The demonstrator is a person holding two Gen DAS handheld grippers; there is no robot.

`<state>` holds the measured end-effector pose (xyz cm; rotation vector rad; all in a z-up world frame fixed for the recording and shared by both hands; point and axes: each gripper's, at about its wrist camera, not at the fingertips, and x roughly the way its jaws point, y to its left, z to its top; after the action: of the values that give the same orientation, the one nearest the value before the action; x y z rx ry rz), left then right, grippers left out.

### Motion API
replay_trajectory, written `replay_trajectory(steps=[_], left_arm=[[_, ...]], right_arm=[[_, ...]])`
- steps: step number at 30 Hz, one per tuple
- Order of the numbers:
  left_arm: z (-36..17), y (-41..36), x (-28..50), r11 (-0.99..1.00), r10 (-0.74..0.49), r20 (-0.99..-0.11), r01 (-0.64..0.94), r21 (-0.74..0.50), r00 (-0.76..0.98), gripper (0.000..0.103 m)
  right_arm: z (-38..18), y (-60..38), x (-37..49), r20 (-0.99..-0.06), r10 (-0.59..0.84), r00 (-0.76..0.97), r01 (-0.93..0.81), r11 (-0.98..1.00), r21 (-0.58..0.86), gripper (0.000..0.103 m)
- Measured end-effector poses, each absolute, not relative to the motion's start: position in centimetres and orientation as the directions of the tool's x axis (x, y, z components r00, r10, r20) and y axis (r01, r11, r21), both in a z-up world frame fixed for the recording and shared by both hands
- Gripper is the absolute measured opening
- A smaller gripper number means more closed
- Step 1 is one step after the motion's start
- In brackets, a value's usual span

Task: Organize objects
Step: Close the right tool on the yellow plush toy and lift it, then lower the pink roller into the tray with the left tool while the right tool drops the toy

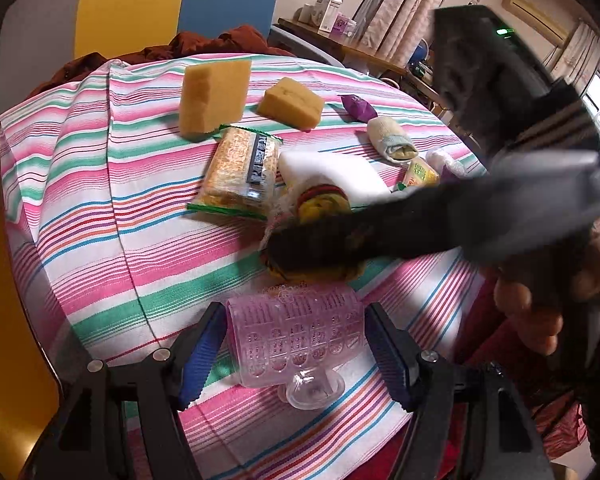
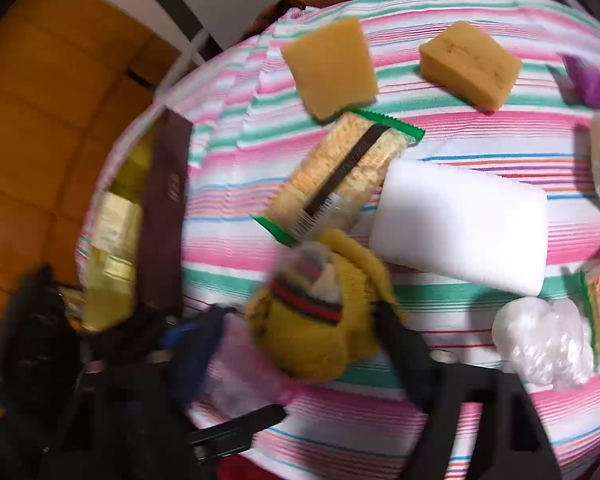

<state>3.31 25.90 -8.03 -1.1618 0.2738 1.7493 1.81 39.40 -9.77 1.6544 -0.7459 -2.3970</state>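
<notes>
Left gripper is closed around a pink plastic roller. Only the right wrist view shows the right gripper clamping a yellow knitted sock above the striped counter; sponges lie beyond.

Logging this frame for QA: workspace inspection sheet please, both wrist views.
Surface: striped cloth covers the table.
Job's things: pink hair roller; yellow knit item; two yellow sponges; white sponge; snack pack.
Clutter: purple wrapper, rolled sock, crumpled plastic, all on the cloth.
Grippers: left gripper has its fingers at both sides of the roller, contact unclear; right gripper sits around the knit item, blurred.
Cables: nothing seen.
Surroundings: curtains, side table with boxes, red fabric beyond the table.
</notes>
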Motion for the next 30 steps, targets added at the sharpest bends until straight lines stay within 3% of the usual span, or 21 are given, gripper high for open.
replay_trajectory(steps=[1, 6, 12, 18, 24, 30], left_arm=[[-8.0, 25.9, 3.4, -0.493, 0.598, -0.799, -0.816, -0.303, -0.065, 0.072], [-7.9, 25.7, 3.8, -0.480, 0.598, -0.798, -0.831, -0.281, -0.076, 0.071], [-7.1, 24.8, 4.5, -0.466, 0.609, -0.789, -0.843, -0.270, -0.084, 0.071], [-4.8, 23.9, 5.3, -0.443, 0.656, -0.748, -0.856, -0.268, -0.105, 0.071], [-1.7, 20.6, 4.2, -0.493, 0.700, -0.693, -0.819, -0.294, -0.172, 0.072], [0.8, 15.5, 1.5, -0.617, 0.694, -0.654, -0.718, -0.324, -0.301, 0.072]], right_arm=[[-9.7, 39.6, 2.0, -0.841, -0.368, -0.397, -0.159, -0.875, 0.458, 0.049], [-8.7, 40.7, 2.7, -0.817, -0.327, -0.475, -0.197, -0.866, 0.460, 0.036], [-6.2, 43.1, 4.6, -0.733, -0.337, -0.590, -0.208, -0.814, 0.542, 0.036], [-3.4, 44.5, 7.1, -0.567, -0.412, -0.713, -0.110, -0.733, 0.671, 0.036], [-0.8, 41.8, 5.8, -0.602, -0.365, -0.711, -0.080, -0.808, 0.584, 0.036], [0.5, 36.9, 3.1, -0.603, -0.434, -0.669, 0.032, -0.828, 0.560, 0.037]])
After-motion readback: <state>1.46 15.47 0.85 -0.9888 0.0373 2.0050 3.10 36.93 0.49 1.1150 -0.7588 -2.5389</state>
